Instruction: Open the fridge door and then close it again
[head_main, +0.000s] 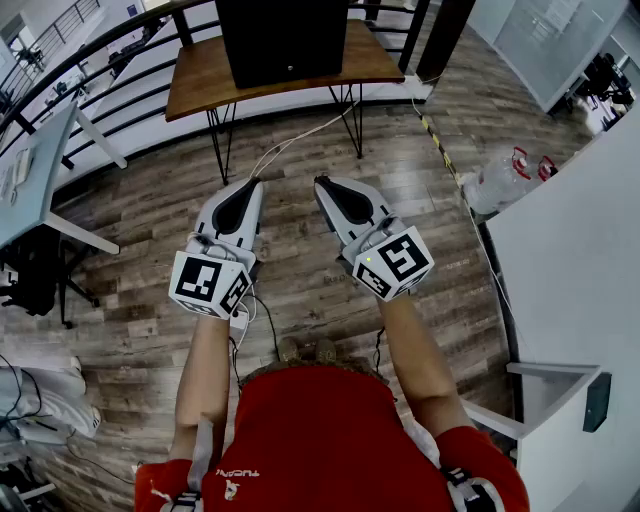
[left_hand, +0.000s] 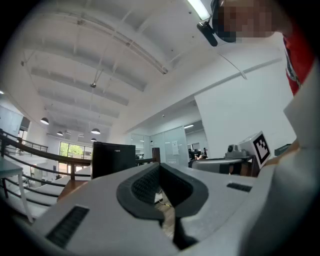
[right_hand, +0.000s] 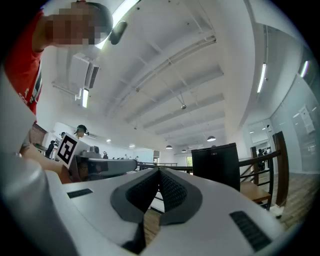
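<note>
A small black fridge (head_main: 283, 40) stands with its door closed on a wooden table (head_main: 200, 85) at the top of the head view. It also shows as a dark box in the left gripper view (left_hand: 112, 157) and the right gripper view (right_hand: 215, 165). My left gripper (head_main: 255, 183) and right gripper (head_main: 320, 183) hang side by side over the wood floor, well short of the table. Both point toward the fridge. In each gripper view the jaws meet at the tip, left gripper (left_hand: 159, 165) and right gripper (right_hand: 159, 170), with nothing between them.
A railing runs behind the table. A grey desk (head_main: 30, 170) stands at the left. A white counter (head_main: 570, 250) fills the right, with clear plastic bottles (head_main: 500, 175) beside it. A white cable (head_main: 290, 140) trails across the floor under the table.
</note>
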